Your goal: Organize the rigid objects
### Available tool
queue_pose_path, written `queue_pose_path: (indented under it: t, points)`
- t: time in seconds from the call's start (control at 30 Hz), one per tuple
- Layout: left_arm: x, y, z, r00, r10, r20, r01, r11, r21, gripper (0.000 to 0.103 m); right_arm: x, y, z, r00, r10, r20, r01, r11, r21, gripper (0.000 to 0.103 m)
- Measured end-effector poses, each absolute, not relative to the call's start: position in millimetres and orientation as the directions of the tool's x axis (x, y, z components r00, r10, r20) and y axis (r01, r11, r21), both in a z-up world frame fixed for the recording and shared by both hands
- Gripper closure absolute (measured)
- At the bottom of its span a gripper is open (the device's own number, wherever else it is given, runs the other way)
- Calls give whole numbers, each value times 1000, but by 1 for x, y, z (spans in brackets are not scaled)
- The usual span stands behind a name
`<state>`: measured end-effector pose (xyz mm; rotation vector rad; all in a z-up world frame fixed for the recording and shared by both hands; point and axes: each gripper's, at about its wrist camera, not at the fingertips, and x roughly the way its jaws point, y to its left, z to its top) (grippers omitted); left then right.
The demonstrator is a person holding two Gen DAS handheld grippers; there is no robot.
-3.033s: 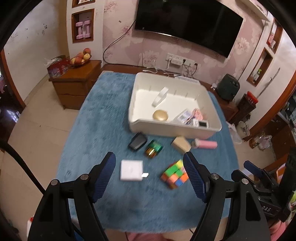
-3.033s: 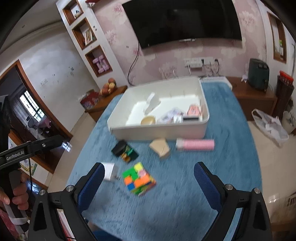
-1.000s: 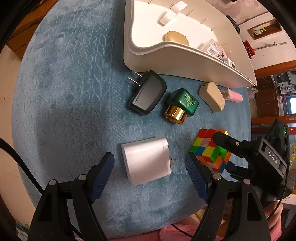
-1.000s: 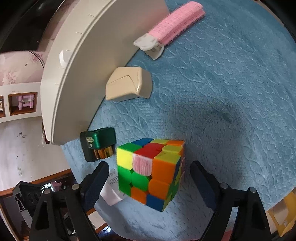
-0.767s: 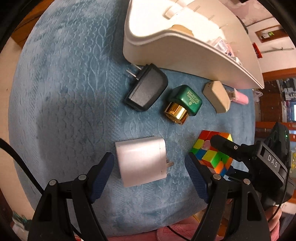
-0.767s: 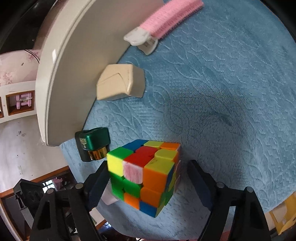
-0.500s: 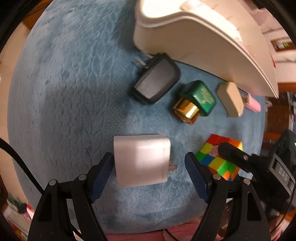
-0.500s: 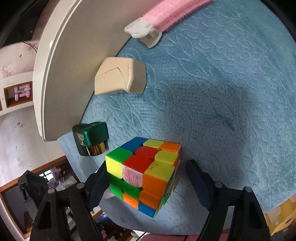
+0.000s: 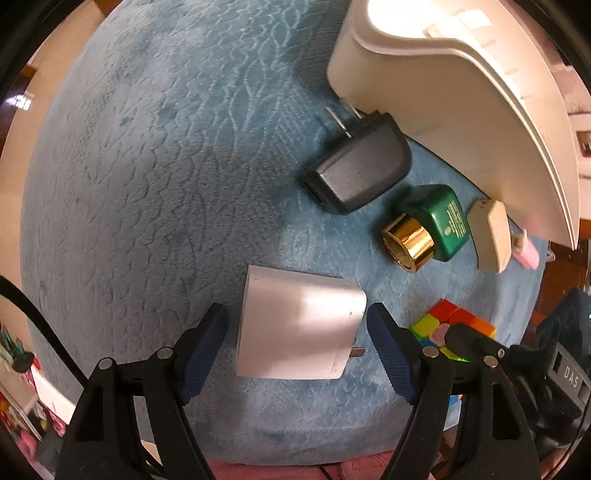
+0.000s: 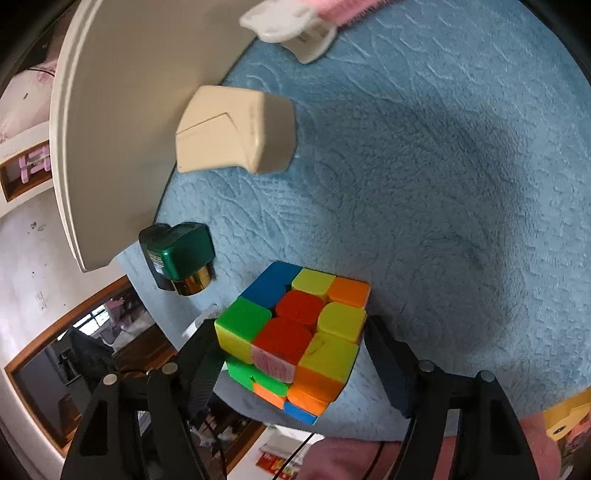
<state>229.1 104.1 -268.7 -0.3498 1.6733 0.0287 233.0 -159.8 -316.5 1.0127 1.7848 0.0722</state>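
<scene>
A white charger (image 9: 299, 325) lies flat on the blue cloth (image 9: 166, 166), prongs to the right. My left gripper (image 9: 295, 319) points down over it. Its jaws straddle the charger and are closing, with a thin gap left at each pad. A scrambled colour cube (image 10: 291, 332) sits between the jaws of my right gripper (image 10: 290, 328). Those jaws are also closing, and the pads are right at the cube's sides. The cube still rests on the cloth. In the left wrist view the cube (image 9: 461, 321) shows partly behind a black finger of the right tool.
A white bin (image 9: 461, 96) stands at the far side, its wall (image 10: 122, 110) close by. Along it lie a black adapter (image 9: 358, 170), a green and gold bottle (image 9: 428, 225), a beige case (image 10: 236, 129) and a pink clip (image 10: 295, 29). The cloth ends close behind both grippers.
Both grippers came down closer to their objects. The left one rolled, so the charger now sits squarely between its jaws. The right jaws narrowed around the cube.
</scene>
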Motion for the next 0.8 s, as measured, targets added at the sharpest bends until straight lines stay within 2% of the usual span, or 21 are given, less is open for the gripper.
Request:
queue_pose_path:
  t: [0.1,0.23,0.43,0.8]
  points:
    - [228,105,-270,-91,-186,-978,-256,954,-158,31,232,-166,-317,-136,661,-738,586,655,478,29]
    - [225,106,-270,-92,-203,-975,-313,935,-165,33,234,-161,-317,-173,667,-725,596,657,462,29]
    - [216,111,-269,-70,-192,-979,-345,926,-157,34,224,-166,-318,-213,687,-695,624,643,445,29]
    - [197,93,-264,-77,-179,-981,-374,917,-138,36,215,-159,-311,-226,706,-671,630,631,453,39]
